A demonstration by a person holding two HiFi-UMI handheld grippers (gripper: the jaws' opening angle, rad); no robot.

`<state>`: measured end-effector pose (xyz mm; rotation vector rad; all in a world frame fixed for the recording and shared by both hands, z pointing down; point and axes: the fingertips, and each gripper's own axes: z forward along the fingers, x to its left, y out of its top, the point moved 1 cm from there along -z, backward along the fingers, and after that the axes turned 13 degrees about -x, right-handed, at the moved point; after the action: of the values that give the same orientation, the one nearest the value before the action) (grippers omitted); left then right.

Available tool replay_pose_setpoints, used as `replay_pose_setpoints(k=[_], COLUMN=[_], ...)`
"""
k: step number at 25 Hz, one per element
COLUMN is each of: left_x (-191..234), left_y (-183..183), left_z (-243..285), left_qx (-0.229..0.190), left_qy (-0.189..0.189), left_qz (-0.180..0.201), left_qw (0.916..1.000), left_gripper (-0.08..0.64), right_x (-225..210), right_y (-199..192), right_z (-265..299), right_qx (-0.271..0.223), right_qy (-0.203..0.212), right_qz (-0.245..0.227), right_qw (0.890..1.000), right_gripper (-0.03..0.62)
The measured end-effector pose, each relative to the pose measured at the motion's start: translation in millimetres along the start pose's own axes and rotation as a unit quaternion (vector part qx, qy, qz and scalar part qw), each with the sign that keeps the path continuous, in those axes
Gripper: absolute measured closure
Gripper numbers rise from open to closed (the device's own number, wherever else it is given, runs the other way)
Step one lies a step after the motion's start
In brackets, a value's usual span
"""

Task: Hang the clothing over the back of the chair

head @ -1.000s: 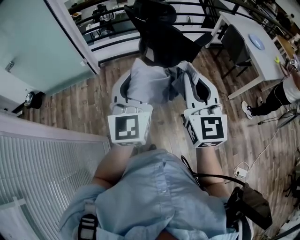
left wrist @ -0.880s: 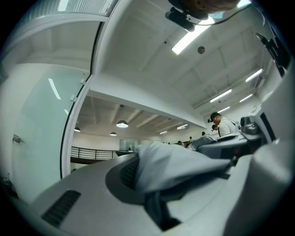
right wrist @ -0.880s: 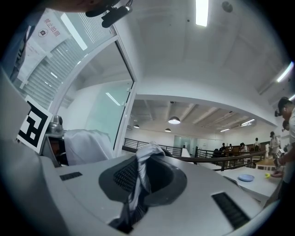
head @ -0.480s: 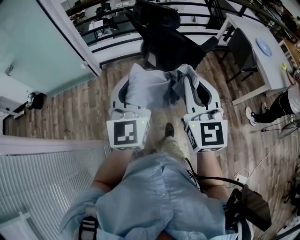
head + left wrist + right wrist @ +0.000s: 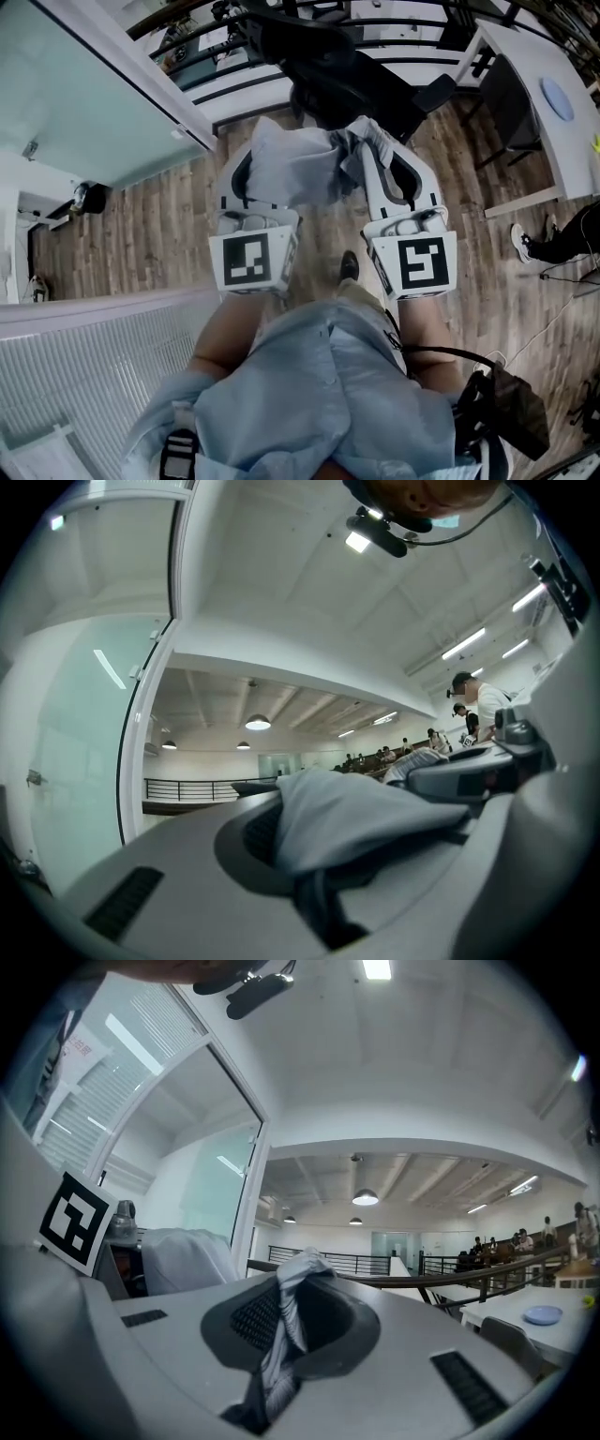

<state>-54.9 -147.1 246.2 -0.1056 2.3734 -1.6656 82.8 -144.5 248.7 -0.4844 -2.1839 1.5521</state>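
Note:
A light grey garment (image 5: pixel 298 167) is stretched between my two grippers at chest height. My left gripper (image 5: pixel 265 142) is shut on its left edge; the cloth bunches over the jaws (image 5: pixel 356 819). My right gripper (image 5: pixel 371 141) is shut on the right edge, where a striped fold (image 5: pixel 284 1321) is pinched between the pads. Just beyond the garment stands the black office chair (image 5: pixel 342 66), its back towards me. Both grippers point roughly level at it. Cloth hides the fingertips in the head view.
A glass wall (image 5: pixel 84 89) and white frame run along the left. A black railing (image 5: pixel 375 19) lies behind the chair. At right stands a white desk (image 5: pixel 534 122) with a blue plate (image 5: pixel 557 97) and a dark chair (image 5: pixel 511 98). Another person's leg (image 5: pixel 562 239) shows far right.
Both grippers have moved forward together with the garment as the person stepped towards the black chair, which now sits closer to the cloth. Grips unchanged.

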Motion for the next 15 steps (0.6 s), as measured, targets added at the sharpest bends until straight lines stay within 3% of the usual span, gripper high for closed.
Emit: replay_pose_setpoints(k=[8, 15], left_x=[-5, 8], left_y=[9, 13], left_z=[55, 73], left_qx=[-0.009, -0.019], left_qy=[0.039, 0.08], left_qz=[0.031, 0.042], left_qw=[0.9987, 0.9957], left_gripper=[0.537, 0.537], right_x=[-44, -57], right_y=[8, 10], right_z=[46, 79], right_qx=[-0.031, -0.055], right_qy=[0.05, 0.085], right_qz=[0.004, 0.005], right_qw=[0.998, 0.995], right_gripper=[0.557, 0.557])
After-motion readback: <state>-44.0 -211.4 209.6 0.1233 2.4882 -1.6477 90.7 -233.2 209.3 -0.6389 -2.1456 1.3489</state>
